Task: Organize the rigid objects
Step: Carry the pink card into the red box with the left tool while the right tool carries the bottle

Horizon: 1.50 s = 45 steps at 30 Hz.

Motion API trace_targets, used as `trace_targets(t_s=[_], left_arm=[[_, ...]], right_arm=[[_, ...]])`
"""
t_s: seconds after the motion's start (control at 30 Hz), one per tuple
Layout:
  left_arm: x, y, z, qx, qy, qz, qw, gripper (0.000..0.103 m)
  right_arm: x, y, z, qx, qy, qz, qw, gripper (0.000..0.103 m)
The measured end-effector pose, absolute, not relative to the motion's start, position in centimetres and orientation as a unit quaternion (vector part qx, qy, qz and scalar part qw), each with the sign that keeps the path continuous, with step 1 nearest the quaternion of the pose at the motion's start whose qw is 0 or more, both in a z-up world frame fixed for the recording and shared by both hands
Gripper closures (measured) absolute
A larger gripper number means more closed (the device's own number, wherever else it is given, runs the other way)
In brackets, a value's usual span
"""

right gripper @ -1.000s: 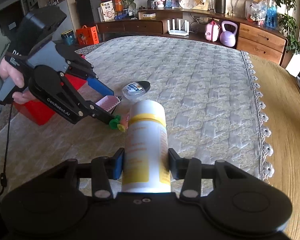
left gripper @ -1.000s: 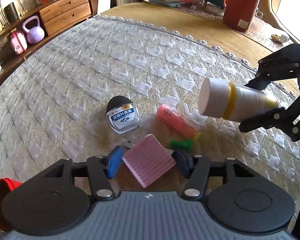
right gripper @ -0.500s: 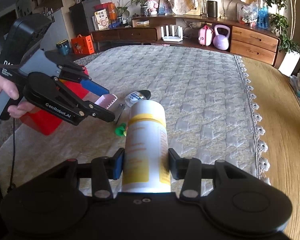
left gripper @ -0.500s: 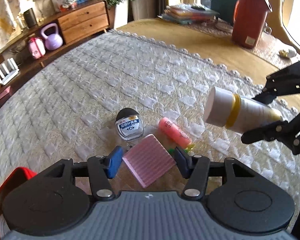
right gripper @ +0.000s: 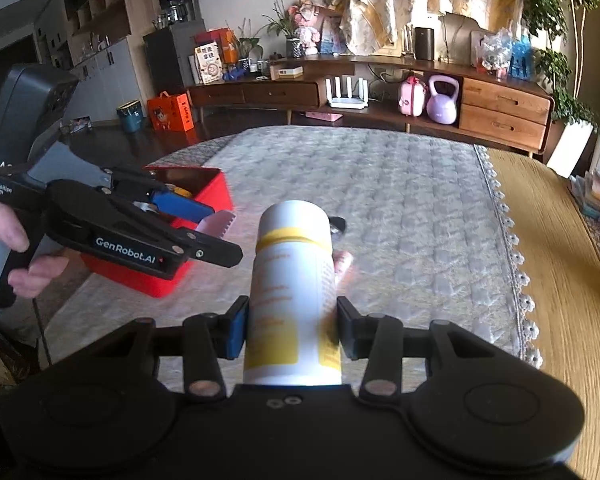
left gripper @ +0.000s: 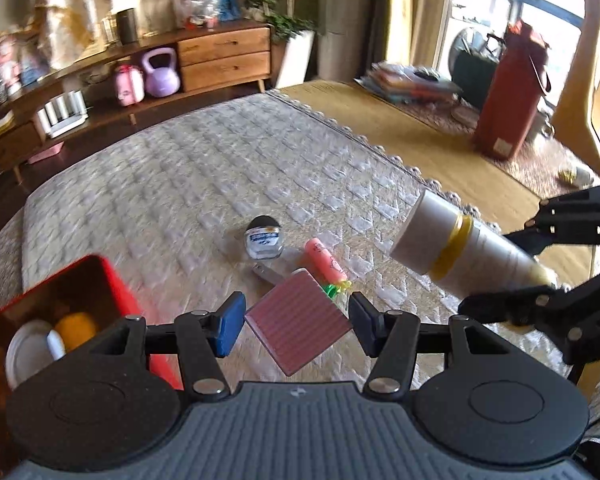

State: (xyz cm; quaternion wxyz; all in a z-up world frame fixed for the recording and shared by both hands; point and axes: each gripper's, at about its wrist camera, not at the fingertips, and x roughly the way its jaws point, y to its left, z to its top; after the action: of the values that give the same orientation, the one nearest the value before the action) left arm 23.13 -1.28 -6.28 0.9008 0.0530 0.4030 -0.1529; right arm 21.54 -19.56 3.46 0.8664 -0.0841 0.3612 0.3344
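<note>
My left gripper (left gripper: 296, 322) is shut on a pink ridged block (left gripper: 298, 330) and holds it above the quilted table cover. My right gripper (right gripper: 292, 328) is shut on a white bottle with a yellow band (right gripper: 294, 288), also seen in the left wrist view (left gripper: 456, 244). A red box (left gripper: 80, 292) with a white lid and a yellow item inside sits at the left; it shows in the right wrist view (right gripper: 204, 196) behind the left gripper (right gripper: 216, 236). On the cover lie a small round jar (left gripper: 264, 238), a pink tube with green tip (left gripper: 325, 262) and a small metal piece (left gripper: 266, 274).
The quilted cover (left gripper: 204, 184) ends in a lace edge (left gripper: 396, 160) with bare yellow table beyond. A tall red jug (left gripper: 508, 92) and stacked books (left gripper: 412, 84) stand at the far right. A wooden sideboard (right gripper: 420, 96) with a purple kettlebell lies beyond the table.
Both grippers have risen with their loads. The left one has moved left toward the red box, which now shows its inside. The items on the cover look farther away.
</note>
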Motion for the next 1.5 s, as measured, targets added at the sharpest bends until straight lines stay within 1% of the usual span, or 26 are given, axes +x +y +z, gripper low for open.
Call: trace_targets(t_s=[0.23, 0.67, 0.87, 1.07, 1.37, 1.5], left_arm=[[20.0, 1.7, -4.5, 0.021, 0.389, -0.122, 0.913, 0.047], [17.5, 11.1, -3.2, -0.032, 0.365, -0.042, 0.930, 0.047], [18.7, 15.6, -3.8, -0.041, 0.361, 0.001, 0.932, 0.047], [20.9, 18.9, -4.8, -0.061, 0.365, 0.037, 0.928, 0.047], [23.8, 20.1, -7.0, -0.047, 0.382, 0.048, 0.922, 0.047], [24.8, 19.9, -8.2, -0.033, 0.392, 0.045, 0.918, 0.047]], right_arm=[[20.1, -15.8, 4.8, -0.087, 0.356, 0.346, 0.864, 0.059], [20.6, -6.8, 4.7, -0.092, 0.363, 0.345, 0.860, 0.059], [21.9, -2.9, 3.2, -0.115, 0.370, 0.319, 0.865, 0.059], [23.6, -0.2, 1.5, -0.111, 0.388, 0.292, 0.867, 0.059], [24.5, 2.6, -0.7, -0.137, 0.399, 0.280, 0.862, 0.059], [24.6, 3.1, -0.9, -0.138, 0.392, 0.283, 0.865, 0.059]])
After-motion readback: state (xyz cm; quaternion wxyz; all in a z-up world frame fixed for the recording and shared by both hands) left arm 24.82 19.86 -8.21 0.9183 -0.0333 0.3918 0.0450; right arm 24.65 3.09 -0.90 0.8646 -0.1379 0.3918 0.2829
